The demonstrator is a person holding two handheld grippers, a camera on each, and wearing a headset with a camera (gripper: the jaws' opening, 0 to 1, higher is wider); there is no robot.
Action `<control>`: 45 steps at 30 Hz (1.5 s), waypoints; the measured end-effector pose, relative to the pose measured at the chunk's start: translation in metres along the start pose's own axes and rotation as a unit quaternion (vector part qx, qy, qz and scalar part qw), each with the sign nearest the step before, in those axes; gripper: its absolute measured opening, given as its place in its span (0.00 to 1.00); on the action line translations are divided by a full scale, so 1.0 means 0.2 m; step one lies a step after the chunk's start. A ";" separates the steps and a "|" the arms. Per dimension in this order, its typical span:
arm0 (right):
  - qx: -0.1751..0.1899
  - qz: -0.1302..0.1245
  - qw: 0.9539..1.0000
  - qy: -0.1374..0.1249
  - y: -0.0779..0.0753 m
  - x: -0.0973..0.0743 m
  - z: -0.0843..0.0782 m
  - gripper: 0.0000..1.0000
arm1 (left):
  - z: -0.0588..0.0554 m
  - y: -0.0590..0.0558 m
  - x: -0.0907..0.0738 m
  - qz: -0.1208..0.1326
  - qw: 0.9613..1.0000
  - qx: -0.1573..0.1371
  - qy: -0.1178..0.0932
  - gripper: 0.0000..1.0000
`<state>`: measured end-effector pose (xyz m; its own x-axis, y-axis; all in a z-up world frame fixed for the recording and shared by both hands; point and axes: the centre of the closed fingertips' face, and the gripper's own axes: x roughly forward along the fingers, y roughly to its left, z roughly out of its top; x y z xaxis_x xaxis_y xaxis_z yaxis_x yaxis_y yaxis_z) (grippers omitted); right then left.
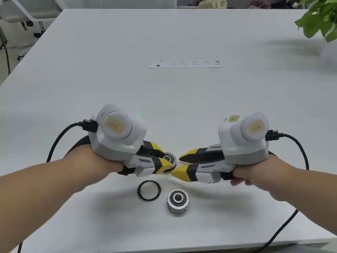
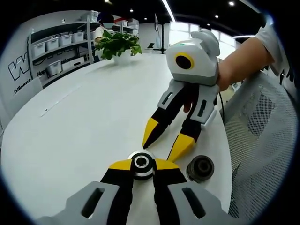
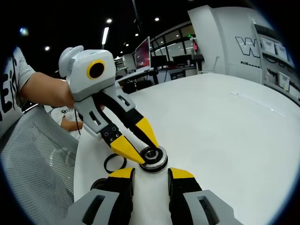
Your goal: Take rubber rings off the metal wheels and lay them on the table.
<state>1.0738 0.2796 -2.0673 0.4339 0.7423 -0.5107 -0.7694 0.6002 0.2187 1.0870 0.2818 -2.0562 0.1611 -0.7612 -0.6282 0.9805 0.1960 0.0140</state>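
Here the left claw [image 2: 142,169] clamps a metal wheel [image 3: 153,158] above the desk [image 1: 210,105], its rubber ring seemingly not yet off. The right claw [image 3: 151,174], jaws apart, faces that wheel. Nip only the rubber edge and peel sideways. A loose ring [image 1: 149,190] lies just below the wheel.

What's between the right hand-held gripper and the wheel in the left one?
Nothing: in the head view, just a bare gap separates the right hand-held gripper from the wheel.
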 end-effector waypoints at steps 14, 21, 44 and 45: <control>-0.014 -0.009 1.000 0.002 0.00 0.05 0.02 0.26 | 0.00 0.00 0.00 0.013 1.000 0.004 0.000 0.08; -0.029 -0.020 0.999 0.005 0.00 0.07 0.03 0.25 | 0.00 0.00 0.00 0.016 1.000 0.003 0.000 0.08; -0.032 -0.022 0.999 0.012 -0.02 0.03 -0.02 0.16 | -0.01 0.00 0.00 0.019 1.000 -0.005 -0.006 0.08; -0.031 -0.022 0.999 0.014 -0.02 0.02 -0.03 0.13 | -0.01 0.00 0.00 0.019 1.000 -0.005 -0.006 0.08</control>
<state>1.0767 0.2788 -2.0750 0.4556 0.7055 -0.5429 -0.7771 0.6126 0.1441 1.0860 0.2827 -2.0574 0.1997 -0.7605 -0.6179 0.9725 0.2309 0.0301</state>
